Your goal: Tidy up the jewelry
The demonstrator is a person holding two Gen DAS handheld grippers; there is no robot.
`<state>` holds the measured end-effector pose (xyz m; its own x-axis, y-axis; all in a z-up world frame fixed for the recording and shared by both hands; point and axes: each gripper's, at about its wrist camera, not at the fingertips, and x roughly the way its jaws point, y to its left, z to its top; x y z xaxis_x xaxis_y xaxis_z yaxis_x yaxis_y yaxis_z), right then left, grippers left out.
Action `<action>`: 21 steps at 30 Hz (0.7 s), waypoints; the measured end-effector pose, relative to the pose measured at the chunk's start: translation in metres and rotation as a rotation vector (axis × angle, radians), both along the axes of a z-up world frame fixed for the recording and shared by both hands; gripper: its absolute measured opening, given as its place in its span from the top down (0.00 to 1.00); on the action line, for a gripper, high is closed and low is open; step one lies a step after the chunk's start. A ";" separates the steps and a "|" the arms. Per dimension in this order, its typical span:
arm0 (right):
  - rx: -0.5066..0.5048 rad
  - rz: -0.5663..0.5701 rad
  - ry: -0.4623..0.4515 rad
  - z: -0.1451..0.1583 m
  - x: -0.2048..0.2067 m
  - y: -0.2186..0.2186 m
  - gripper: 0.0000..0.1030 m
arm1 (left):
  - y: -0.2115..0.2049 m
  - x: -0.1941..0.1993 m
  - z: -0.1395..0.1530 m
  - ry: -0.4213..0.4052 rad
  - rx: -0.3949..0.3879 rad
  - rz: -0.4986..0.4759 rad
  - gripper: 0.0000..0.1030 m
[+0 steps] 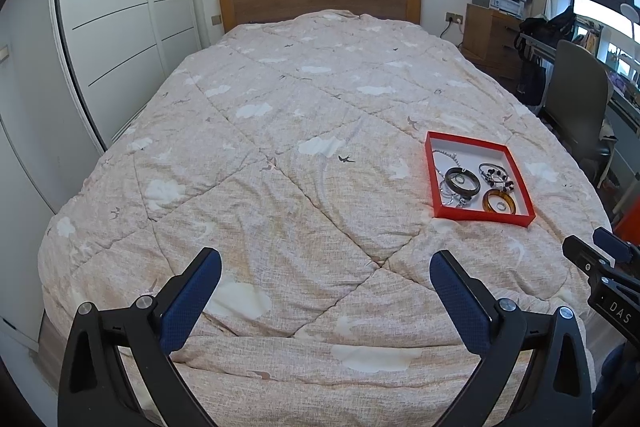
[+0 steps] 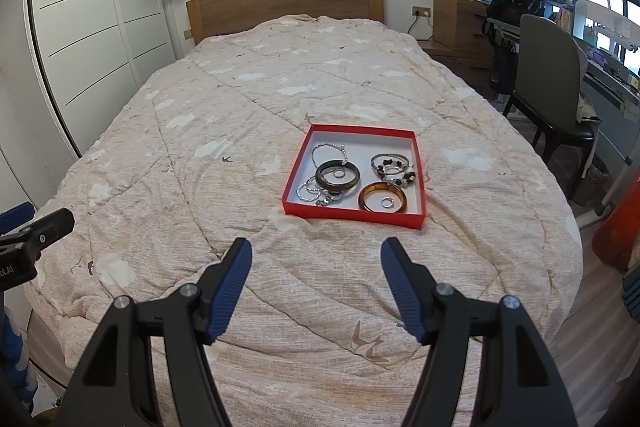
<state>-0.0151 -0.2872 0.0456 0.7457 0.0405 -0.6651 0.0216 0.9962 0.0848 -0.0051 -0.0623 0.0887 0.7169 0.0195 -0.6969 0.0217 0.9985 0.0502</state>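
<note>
Angling down over the foot of the quilted bedspread (image 2: 240, 107), the right gripper (image 2: 316, 275) and left gripper (image 1: 326, 283) both hover with jaws spread wide and nothing between them. Ahead of the right one sits one shallow square red tray (image 2: 418, 167) holding two glossy bangles, one dark (image 2: 337, 175) and one amber (image 2: 383, 197), among tangled silvery bracelets and small rings.

Both wrist views over bed (image 1: 304, 155)
</note>
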 end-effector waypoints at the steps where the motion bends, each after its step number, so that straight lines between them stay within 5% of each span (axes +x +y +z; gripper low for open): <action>1: -0.003 0.001 0.001 -0.001 0.000 0.000 0.36 | 0.000 0.000 -0.001 0.002 0.000 0.000 0.01; 21: -0.011 -0.017 0.016 -0.008 -0.003 -0.004 0.36 | -0.002 -0.001 -0.006 0.022 -0.004 -0.010 0.01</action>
